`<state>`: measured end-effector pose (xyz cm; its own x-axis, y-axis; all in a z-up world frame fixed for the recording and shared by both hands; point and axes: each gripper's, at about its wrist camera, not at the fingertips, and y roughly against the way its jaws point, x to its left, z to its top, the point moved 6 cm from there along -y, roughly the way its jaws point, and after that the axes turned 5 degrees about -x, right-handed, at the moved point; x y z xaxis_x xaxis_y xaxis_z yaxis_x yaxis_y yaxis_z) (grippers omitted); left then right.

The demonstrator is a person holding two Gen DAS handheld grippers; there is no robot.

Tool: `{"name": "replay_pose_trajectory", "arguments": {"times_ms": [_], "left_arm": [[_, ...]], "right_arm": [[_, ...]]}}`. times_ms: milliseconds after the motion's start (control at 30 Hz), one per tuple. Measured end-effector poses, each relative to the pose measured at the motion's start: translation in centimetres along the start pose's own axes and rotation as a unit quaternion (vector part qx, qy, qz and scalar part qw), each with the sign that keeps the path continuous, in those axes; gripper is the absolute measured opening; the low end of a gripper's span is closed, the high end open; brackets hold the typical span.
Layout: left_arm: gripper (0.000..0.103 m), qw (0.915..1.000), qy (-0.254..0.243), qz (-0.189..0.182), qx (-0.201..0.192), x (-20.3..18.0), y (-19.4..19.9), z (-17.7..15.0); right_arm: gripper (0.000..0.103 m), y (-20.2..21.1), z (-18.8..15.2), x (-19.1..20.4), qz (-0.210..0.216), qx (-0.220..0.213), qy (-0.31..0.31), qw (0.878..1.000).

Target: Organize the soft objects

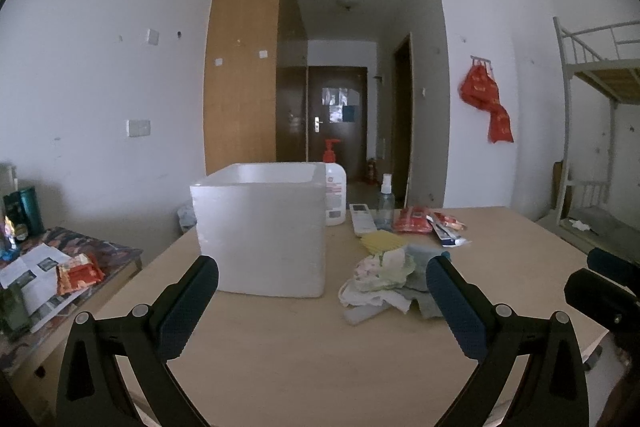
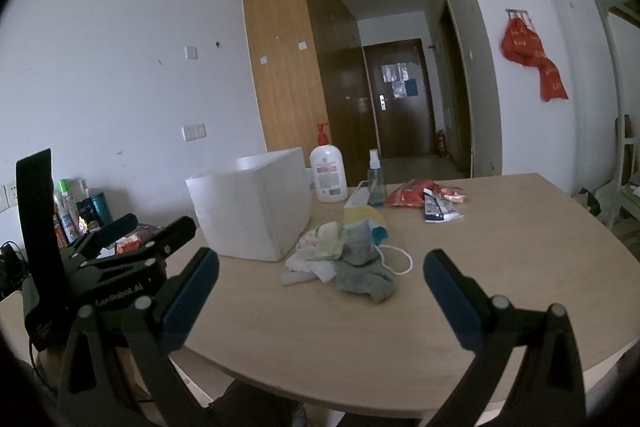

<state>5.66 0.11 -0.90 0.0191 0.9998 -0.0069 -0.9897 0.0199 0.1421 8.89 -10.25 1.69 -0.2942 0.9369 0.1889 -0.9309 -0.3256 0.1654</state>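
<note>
Both grippers, left [image 1: 322, 301] and right [image 2: 320, 297], hold jaws spread, empty, above the surface [image 2: 500, 247]; cloth pile [image 2: 348, 259] lies ahead between the right jaws, white box [image 2: 252, 211] ahead-left.

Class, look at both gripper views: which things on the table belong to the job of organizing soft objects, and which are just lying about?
Belongs to the job:
pile of cloths
white box
left gripper, open
right gripper, open

Just lying about:
lotion pump bottle
spray bottle
remote control
red snack packets
</note>
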Motion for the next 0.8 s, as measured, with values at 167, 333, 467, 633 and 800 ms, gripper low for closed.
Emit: {"name": "replay_pose_trajectory", "arguments": {"times_ms": [167,333,467,633,800], "left_arm": [[0.103,1.0,0.0,-0.002,0.0,-0.05,0.02,0.08],[0.103,1.0,0.003,-0.001,-0.008,0.06,0.17,0.17],[0.103,0.9999,0.004,-0.003,-0.01,0.16,0.27,0.18],[0.103,0.9999,0.004,-0.004,-0.01,0.23,0.33,0.21],[0.103,0.9999,0.004,-0.004,-0.011,0.22,0.41,0.28]], "right_arm": [[0.103,0.17,0.17,0.36,-0.002,-0.002,0.005,1.0],[0.103,0.23,0.35,0.42,-0.002,-0.003,0.004,1.0],[0.103,0.22,0.3,0.38,-0.002,-0.003,0.004,1.0],[0.103,0.21,0.23,0.33,-0.002,-0.003,0.003,1.0],[0.103,0.22,0.2,0.29,-0.003,-0.003,0.003,1.0]]}}
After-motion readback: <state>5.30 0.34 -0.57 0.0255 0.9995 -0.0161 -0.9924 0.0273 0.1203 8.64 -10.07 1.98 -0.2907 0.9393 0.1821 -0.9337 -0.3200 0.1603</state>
